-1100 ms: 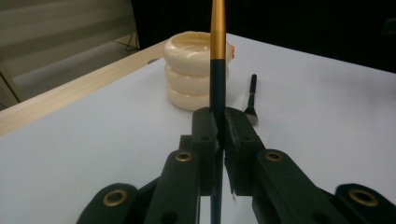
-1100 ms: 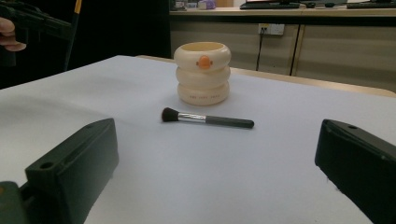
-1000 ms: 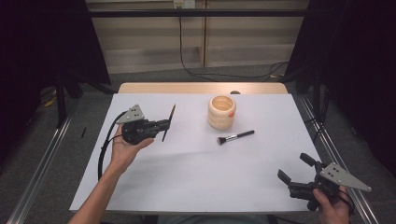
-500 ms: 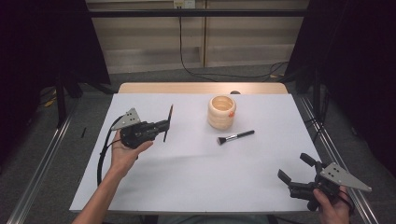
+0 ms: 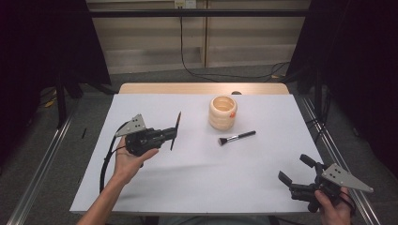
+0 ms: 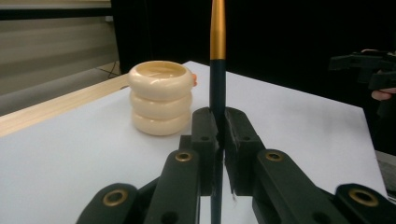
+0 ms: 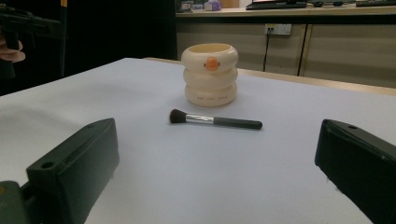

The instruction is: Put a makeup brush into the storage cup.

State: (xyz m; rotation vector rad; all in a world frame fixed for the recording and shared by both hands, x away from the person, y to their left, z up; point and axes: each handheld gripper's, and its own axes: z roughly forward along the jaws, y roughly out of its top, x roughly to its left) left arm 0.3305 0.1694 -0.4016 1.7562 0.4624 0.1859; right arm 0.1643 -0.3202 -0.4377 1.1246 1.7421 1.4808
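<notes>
A: Left gripper [image 5: 170,132], status?

B: Held above the left half of the white table [image 5: 155,197], not resting on it. In the left gripper view the two black jaws are pressed together on a slim brush handle [image 6: 216,56], dark in its lower part, gold higher up. The handle runs straight up between the pads and out past the top edge, so its upper end is not seen. In the high view the same handle [image 5: 176,131] stands nearly upright across the jaw tips, slightly tilted.

A: And the right gripper [image 5: 294,173]?

B: Near the table's front right corner, in the person's right hand [image 5: 331,211]. Jaws stand wide apart with nothing between them. In the right gripper view the two pads sit at the far left and far right of the frame, bare table between.

A: What lies on the table?

B: A cream holder [image 5: 223,112] shaped like three stacked rings, open at the top, toward the back and a little right of centre. The right gripper view shows an orange mark on its top ring. Just in front of it, apart from it, a makeup brush [image 5: 236,138] lies flat: dark bristle head, silver ferrule, black handle. Bristles point toward the left gripper's side.

A: Spacing between the held brush and the holder?

B: Well apart. In the left gripper view the holder [image 6: 160,98] sits beyond and to the left of the clamped handle.
</notes>
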